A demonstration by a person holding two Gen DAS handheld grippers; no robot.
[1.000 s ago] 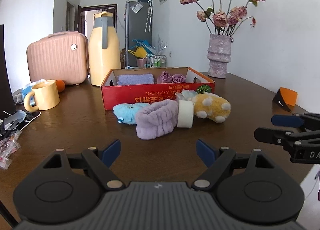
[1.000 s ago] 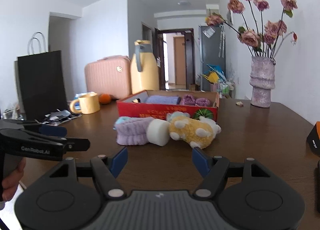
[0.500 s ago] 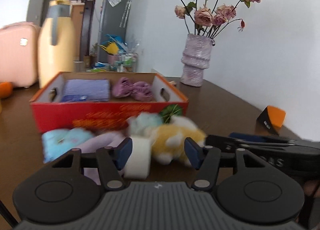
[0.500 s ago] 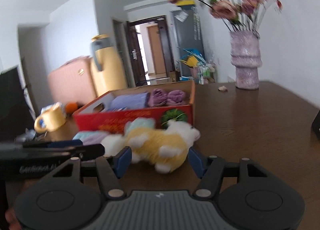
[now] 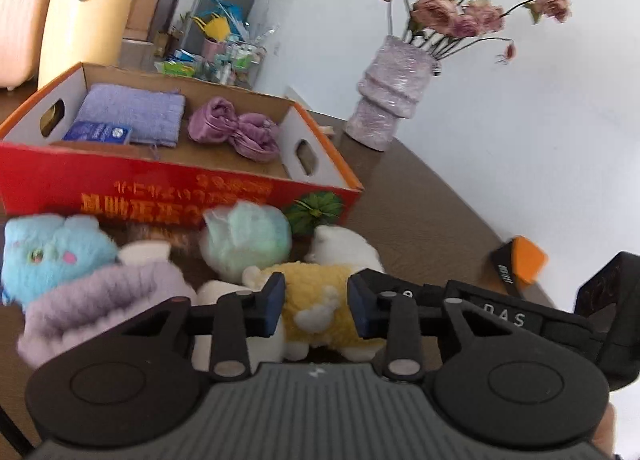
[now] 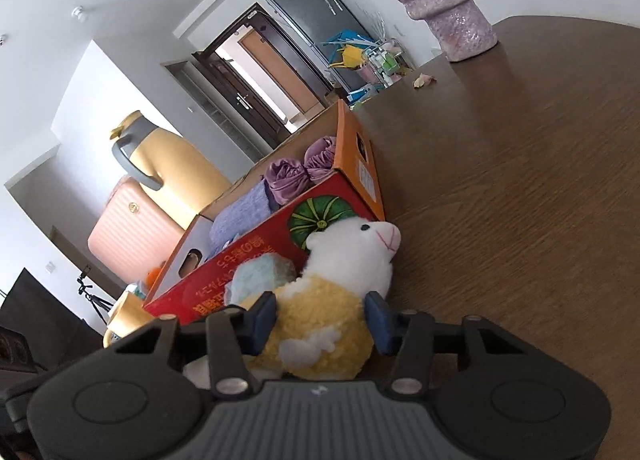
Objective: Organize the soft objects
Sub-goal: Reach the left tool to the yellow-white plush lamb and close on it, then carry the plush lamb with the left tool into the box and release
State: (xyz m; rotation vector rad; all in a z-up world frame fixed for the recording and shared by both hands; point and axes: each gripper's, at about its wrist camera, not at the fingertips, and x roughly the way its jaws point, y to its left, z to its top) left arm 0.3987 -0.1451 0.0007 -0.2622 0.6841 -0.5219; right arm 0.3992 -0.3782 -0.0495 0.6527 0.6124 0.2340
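A yellow plush lamb (image 5: 316, 284) with a white head (image 6: 352, 256) lies on the table in front of the red cardboard box (image 5: 168, 184). My left gripper (image 5: 316, 304) is closing, its blue pads pressing into the yellow body from both sides. My right gripper (image 6: 320, 314), rolled to one side, is also closing on the same body, and its black frame (image 5: 500, 316) enters from the right. Left of the lamb lie a blue plush (image 5: 48, 256), a lilac headband (image 5: 100, 296) and a mint fluffy ball (image 5: 248, 236). The box holds a lilac towel (image 5: 132, 112) and purple cloth (image 5: 240, 132).
A lilac vase (image 5: 392, 100) with dried roses stands at the back right of the brown table (image 6: 520, 180). A yellow thermos jug (image 5: 88, 8) and a pink suitcase (image 5: 20, 12) stand behind the box. An orange and black object (image 5: 520, 264) lies at the right.
Both grippers moved in across the table to the yellow lamb, and their jaws narrowed around it. The right gripper's view has rolled strongly to one side.
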